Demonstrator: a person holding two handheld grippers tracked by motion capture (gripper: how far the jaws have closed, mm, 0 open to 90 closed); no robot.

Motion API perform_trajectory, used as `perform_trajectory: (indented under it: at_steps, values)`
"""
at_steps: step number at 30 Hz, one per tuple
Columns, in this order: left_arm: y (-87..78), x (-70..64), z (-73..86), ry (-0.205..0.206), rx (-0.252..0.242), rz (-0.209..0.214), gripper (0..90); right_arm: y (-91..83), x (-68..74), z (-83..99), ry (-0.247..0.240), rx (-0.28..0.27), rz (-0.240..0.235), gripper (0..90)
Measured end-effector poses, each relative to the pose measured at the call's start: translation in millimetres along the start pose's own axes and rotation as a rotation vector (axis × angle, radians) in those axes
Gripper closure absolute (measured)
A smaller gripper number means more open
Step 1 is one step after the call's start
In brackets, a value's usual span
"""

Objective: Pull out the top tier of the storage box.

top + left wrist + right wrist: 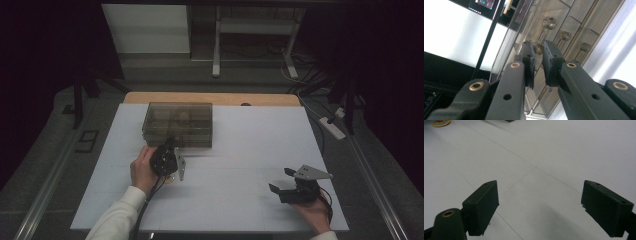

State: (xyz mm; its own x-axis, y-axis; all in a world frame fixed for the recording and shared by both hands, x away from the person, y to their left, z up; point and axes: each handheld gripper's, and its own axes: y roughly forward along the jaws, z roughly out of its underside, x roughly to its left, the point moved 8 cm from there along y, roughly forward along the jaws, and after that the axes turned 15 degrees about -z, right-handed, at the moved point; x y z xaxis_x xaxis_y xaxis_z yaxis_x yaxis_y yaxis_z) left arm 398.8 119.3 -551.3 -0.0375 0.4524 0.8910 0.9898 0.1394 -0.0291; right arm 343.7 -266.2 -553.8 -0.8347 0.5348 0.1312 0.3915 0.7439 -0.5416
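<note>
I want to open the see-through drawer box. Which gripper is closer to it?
Left. The left gripper is right at the front of the clear drawer box, jaws close around a drawer knob. The right gripper rests far off on the white table.

A white table sheet point(240, 150) covers most of a wooden tabletop point(210, 98), whose bare edge shows at 12 o'clock. Beyond it stand a white panel point(147, 27) at 11 o'clock and a desk frame point(255, 35) at 12. A power strip point(332, 127) lies at 2 o'clock.

Clear smoky plastic drawer box point(178, 124) upright at table's far left-centre; small round knobs point(548, 23) on front.
</note>
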Motion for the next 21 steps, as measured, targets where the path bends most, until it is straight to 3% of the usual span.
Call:
perform_trajectory:
  at_steps: [8, 12, 18, 19, 21]
  values:
    - [-1.5, 0.2, 0.0, -0.007, -0.011, 0.009, 78.0, -0.3, -0.1, 0.0, 0.000, 0.001, 0.002, 13.9]
    - [-6.5, 2.2, -4.3, -0.032, -0.042, 0.054, 65.9, -0.2, 0.0, 0.0, 0.000, 0.001, -0.001, 13.9]
    - [-9.3, 0.4, -6.0, -0.057, -0.034, 0.108, 52.3, -0.2, 0.1, -0.1, 0.002, -0.003, -0.001, 13.9]
    - [-10.1, -0.2, -6.3, -0.083, -0.032, 0.129, 50.8, -0.2, 0.2, -0.1, 0.001, -0.002, 0.000, 13.9]
    - [-11.0, -0.5, -6.0, -0.093, -0.025, 0.147, 47.3, -0.3, 0.4, 0.1, 0.001, 0.001, -0.004, 13.9]
